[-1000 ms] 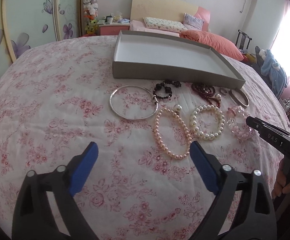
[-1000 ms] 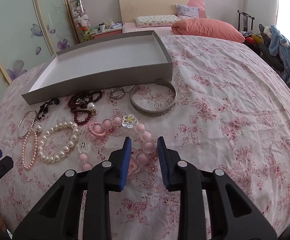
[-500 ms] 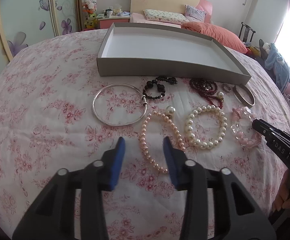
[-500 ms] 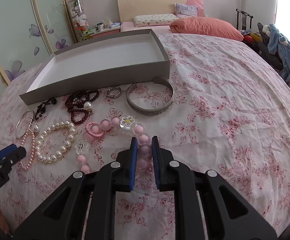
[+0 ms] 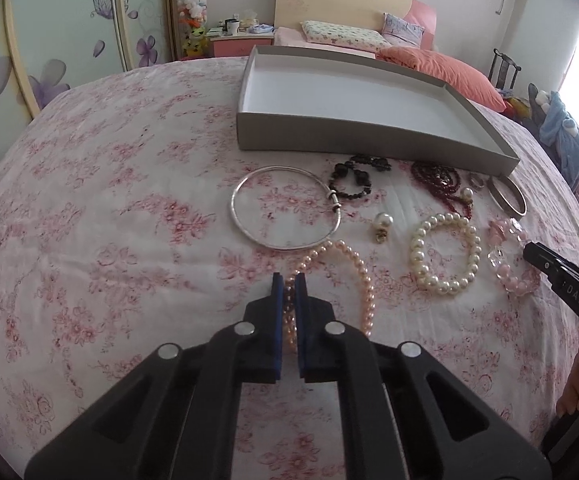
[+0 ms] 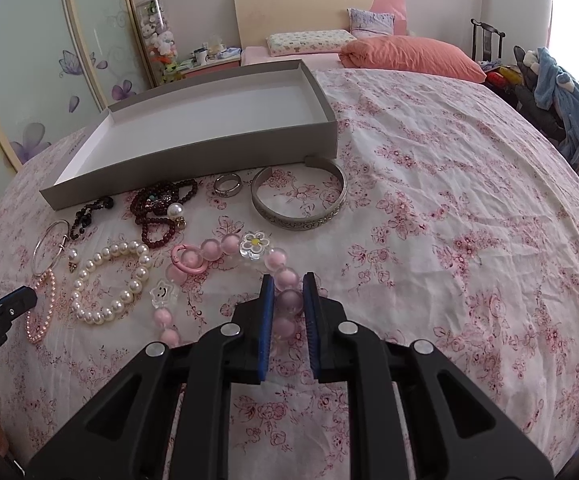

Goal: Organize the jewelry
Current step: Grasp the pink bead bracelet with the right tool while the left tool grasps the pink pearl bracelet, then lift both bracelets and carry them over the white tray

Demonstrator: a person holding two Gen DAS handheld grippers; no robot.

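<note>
Left tongs (image 5: 289,280) clamped on the pink pearl strand (image 5: 363,276). Right tongs (image 6: 288,282) clamped on the pink bead bracelet (image 6: 225,246). Both lie in front of the tray (image 5: 369,140).

The right gripper (image 6: 288,280), black with blue pads, pinches a chunky pink bead bracelet (image 6: 225,246) with a clear flower charm, lying on the pink floral bedspread (image 6: 429,216). To its left lie a white pearl bracelet (image 6: 109,280), a small pink pearl strand (image 6: 41,312) beside the left gripper (image 6: 21,298), and a thin silver bangle (image 6: 49,246). Farther back sit dark red beads (image 6: 157,208), black beads (image 6: 89,212), a silver ring (image 6: 228,185) and an engraved silver cuff (image 6: 299,200), just before the shallow grey cardboard tray (image 6: 193,160).
</note>
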